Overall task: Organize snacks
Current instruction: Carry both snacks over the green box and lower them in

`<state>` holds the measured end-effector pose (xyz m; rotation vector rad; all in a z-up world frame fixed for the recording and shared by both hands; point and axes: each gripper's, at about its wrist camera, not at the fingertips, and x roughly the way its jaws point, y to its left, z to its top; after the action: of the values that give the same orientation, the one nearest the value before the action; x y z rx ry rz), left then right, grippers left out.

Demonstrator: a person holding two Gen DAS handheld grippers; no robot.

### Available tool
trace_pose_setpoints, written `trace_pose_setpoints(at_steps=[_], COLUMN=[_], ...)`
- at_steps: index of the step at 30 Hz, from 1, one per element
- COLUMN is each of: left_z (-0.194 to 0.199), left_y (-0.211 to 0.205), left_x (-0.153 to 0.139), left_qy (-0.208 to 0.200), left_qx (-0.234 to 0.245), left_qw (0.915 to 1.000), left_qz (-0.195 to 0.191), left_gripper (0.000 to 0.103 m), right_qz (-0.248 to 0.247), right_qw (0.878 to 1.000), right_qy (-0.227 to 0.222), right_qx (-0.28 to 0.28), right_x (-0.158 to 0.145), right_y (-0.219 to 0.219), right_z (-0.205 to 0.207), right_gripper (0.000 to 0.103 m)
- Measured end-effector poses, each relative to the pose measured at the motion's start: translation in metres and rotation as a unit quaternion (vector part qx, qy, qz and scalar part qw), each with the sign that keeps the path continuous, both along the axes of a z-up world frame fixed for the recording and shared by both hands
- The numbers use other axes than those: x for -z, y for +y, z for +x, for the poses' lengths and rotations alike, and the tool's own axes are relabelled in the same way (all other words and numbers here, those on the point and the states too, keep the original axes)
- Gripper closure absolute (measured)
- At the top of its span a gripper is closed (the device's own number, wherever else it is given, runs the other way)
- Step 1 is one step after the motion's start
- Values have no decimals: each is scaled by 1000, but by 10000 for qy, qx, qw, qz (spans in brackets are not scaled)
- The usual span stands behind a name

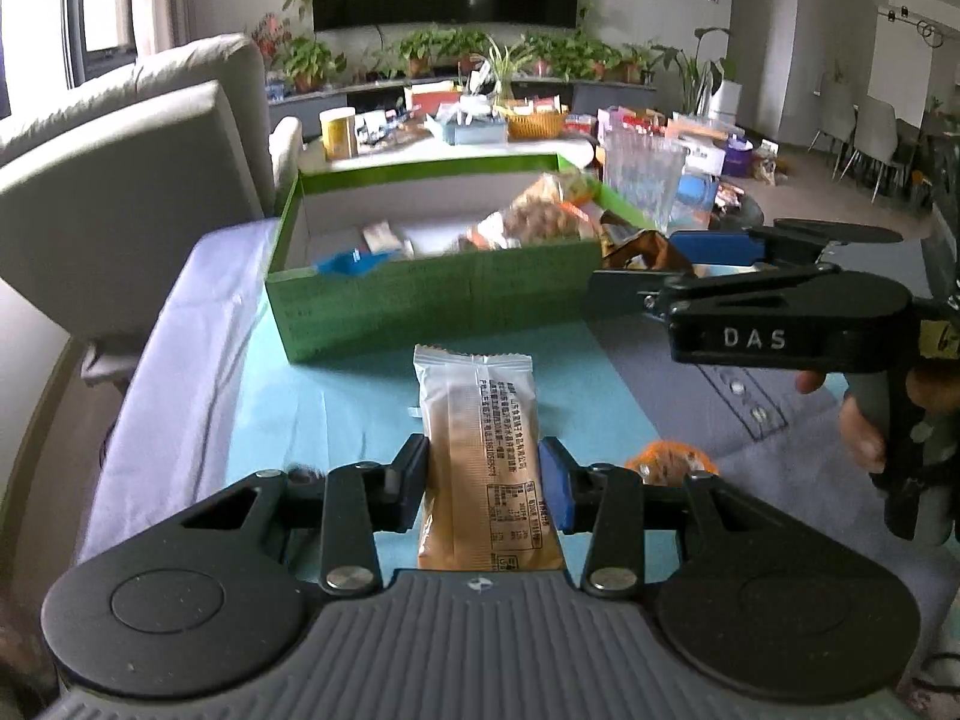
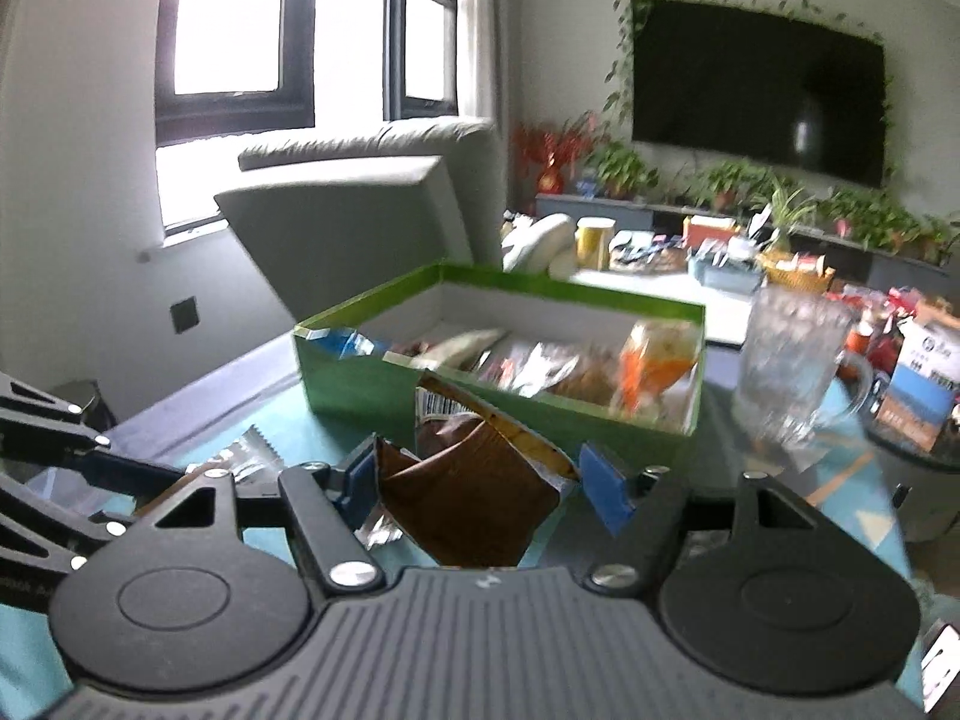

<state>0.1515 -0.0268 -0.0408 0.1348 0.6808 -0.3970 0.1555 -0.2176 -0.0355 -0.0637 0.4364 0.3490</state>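
Note:
My left gripper point(image 1: 483, 456) is shut on a tan and white snack packet point(image 1: 474, 396), which stands lengthwise between the pads, lifted above the teal cloth. Ahead of it sits an open green box point(image 1: 420, 300) with several snack bags inside. To the right a person's hand point(image 1: 864, 426) holds my right gripper point(image 1: 660, 267), shut on a crumpled brown packet point(image 1: 642, 249) near the box's front right corner. In the right wrist view the right gripper point(image 2: 480, 474) pinches that brown packet point(image 2: 474, 498) just before the green box point(image 2: 360, 384). The tan packet's crimped end point(image 2: 249, 456) shows at the left.
An orange-wrapped snack point(image 1: 669, 459) lies on the table cloth point(image 1: 336, 396) right of my left gripper. A clear glass mug point(image 2: 786, 360) stands right of the box. A grey sofa point(image 1: 120, 180) borders the table's left. A cluttered low table point(image 1: 480, 138) lies beyond.

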Motion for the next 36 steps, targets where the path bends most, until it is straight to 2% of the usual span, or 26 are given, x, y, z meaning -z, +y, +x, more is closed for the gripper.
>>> trace_pose_setpoints(at_steps=[9,16,30,33,36], left_z=[44,88,171,187,196], left_y=[-3,0,-11,-10,-9], left_x=[-37,-44,-34,-25,-14], left_qy=[-665,-793,-752,-585,-204], left_qx=[-134,-413,-500,-625,-836], left_qw=[9976,9959,9959,9963,9962], left_qz=[-104,-116,-76,-73,105], left_gripper=[66,66,65,63,61], right_qz=[55,145,30,2,-6], right_qw=[9976,9961,9968,9965,9956], right_qy=[-414,-318,-114,-26,64], right_qx=[554,808,792,837,938], right_x=[-25,-26,-13,-9,-3], right_y=[-7,-10,7,8,8], right_z=[29,57,111,120,126], right_gripper=[42,42,42,42,42])
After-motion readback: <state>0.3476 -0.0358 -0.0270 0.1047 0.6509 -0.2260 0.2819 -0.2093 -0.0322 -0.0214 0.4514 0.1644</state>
